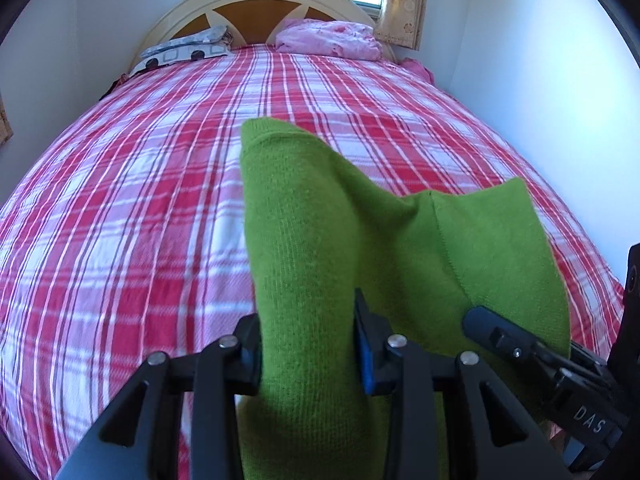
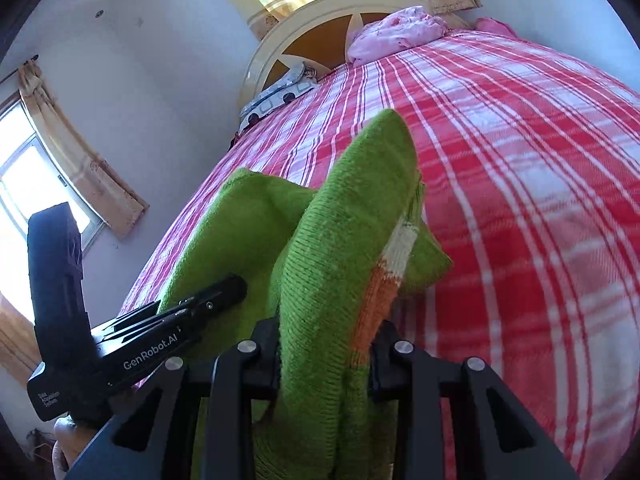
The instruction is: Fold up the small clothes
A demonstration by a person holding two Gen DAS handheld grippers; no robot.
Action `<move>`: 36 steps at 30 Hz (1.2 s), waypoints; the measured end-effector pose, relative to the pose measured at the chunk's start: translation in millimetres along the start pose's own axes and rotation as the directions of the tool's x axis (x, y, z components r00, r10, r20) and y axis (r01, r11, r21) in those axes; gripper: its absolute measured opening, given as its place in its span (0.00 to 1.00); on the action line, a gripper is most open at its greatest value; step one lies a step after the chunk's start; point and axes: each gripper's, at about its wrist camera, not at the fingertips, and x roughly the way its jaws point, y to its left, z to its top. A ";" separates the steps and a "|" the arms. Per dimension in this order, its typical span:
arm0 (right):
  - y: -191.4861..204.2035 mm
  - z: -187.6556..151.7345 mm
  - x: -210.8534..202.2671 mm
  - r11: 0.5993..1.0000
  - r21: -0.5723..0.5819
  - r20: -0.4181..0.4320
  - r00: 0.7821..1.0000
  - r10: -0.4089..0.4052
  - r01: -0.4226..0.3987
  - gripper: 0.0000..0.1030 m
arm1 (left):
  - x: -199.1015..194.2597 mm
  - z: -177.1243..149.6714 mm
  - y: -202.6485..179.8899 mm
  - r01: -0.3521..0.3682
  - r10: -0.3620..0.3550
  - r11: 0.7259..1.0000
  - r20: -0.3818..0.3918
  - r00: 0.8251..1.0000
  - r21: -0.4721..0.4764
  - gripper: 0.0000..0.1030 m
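Both grippers reach forward side by side over the plaid bed (image 1: 140, 200), pointing toward the headboard (image 1: 256, 12). The left gripper (image 1: 308, 344) has its fingers pinching a fold of the green knit garment (image 1: 320, 216), which drapes up over the bed's near edge. The right gripper (image 2: 324, 352) clamps another fold. Only the right view shows the garment's orange and white stripe (image 2: 384, 276) and a side window (image 2: 24, 184).
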 end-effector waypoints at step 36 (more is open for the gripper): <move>195.7 -58.1 145.6 0.920 -0.203 -0.194 0.935 0.297 -0.335 0.30 | -48.4 -64.8 240.1 -0.235 0.265 0.903 0.036 0.964 -0.359 0.35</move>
